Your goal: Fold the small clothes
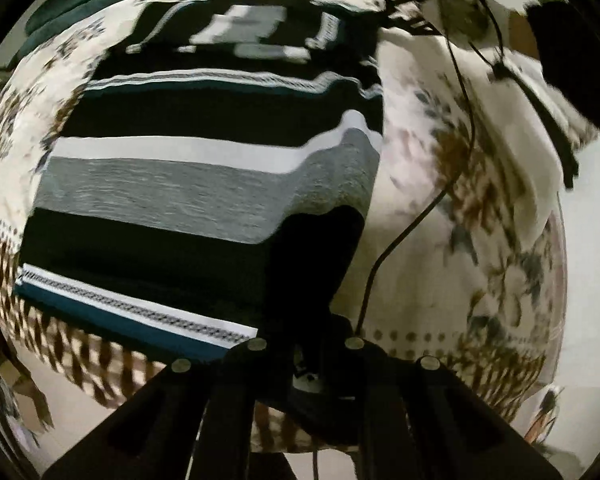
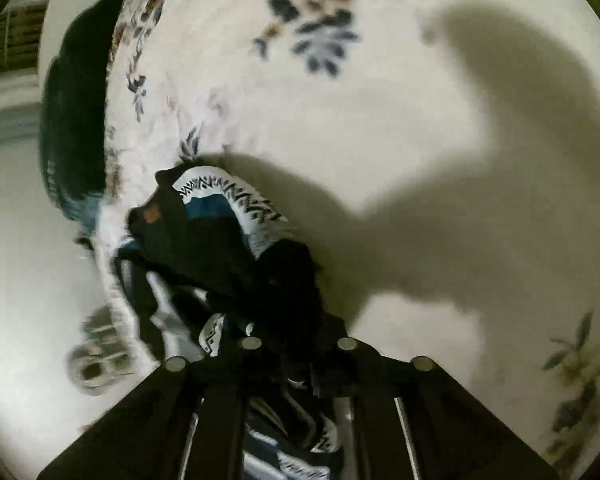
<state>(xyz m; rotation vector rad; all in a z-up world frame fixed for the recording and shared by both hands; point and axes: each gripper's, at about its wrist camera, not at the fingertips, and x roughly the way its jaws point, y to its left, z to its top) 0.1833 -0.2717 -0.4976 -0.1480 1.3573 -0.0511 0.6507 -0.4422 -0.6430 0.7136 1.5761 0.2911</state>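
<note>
In the left wrist view, a striped knit garment in black, grey, white and teal [image 1: 204, 184] is seen spread ahead of the left gripper [image 1: 306, 364], its stripes running across the view from left to right and its long axis leading away from the claw. The near black edge of the garment is drawn up into the claw, whose jaws are closed narrow upon it. A thin black cable [image 1: 412, 224] is seen curving away just right of the claw, and white cloth [image 1: 512, 168] hangs further right, blurred.

In the right wrist view, the right gripper [image 2: 300, 360] is closed narrow on a bunched part of the same striped garment [image 2: 236, 248], which is gathered into a crumpled ridge running from the claw up and to the left; its patterned white band [image 2: 228, 192] is curled over at the far end.

The surface beneath is a cream cloth printed with blue and brown flowers [image 2: 340, 100], on which a broad shadow [image 2: 500, 140] is cast right of the claw. A dark green fabric [image 2: 72, 120] lies at the cloth's left edge, with pale floor [image 2: 16, 280] beyond it.

No containers are visible.
</note>
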